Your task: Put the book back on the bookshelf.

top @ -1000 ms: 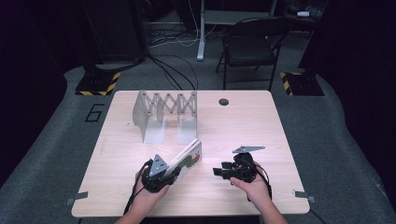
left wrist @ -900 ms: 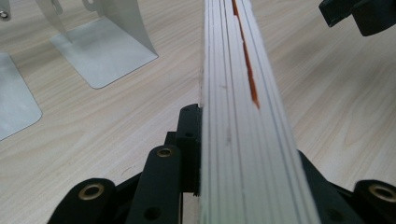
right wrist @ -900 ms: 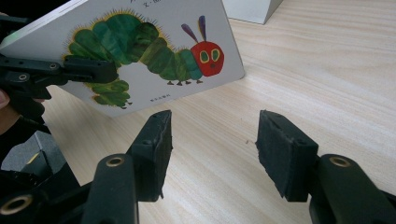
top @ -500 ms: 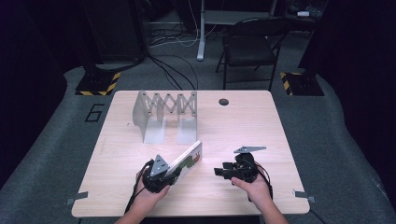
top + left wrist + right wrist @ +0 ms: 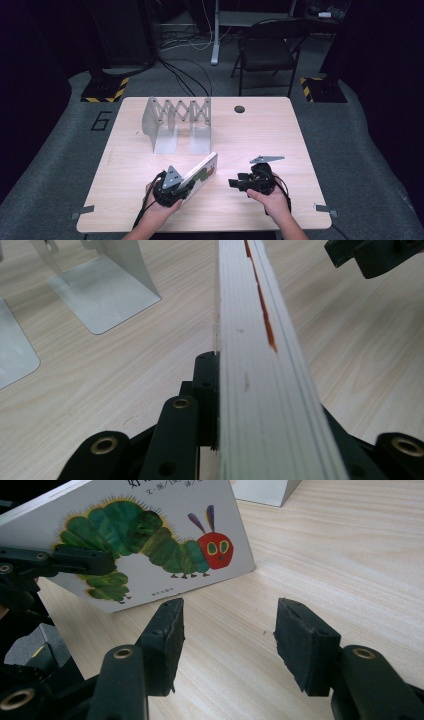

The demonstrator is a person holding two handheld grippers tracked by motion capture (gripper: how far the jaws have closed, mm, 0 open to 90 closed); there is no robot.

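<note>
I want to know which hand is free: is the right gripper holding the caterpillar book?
No. The right gripper has its fingers apart over bare table, while the left gripper clamps the book.

Your left tool (image 5: 220,405) clamps the thick white board book (image 5: 260,365) edge-on above the pale wooden desk (image 5: 115,375), silver metal bookend bases (image 5: 102,295) beyond.

In the left gripper view, the white board book with the green caterpillar cover (image 5: 260,365) is seen edge-on; its cover is hidden and its top runs off the frame. In the right gripper view, the title characters are cut by the upper edge. The silver folding metal book rack (image 5: 177,122) is cropped in both gripper views.
</note>
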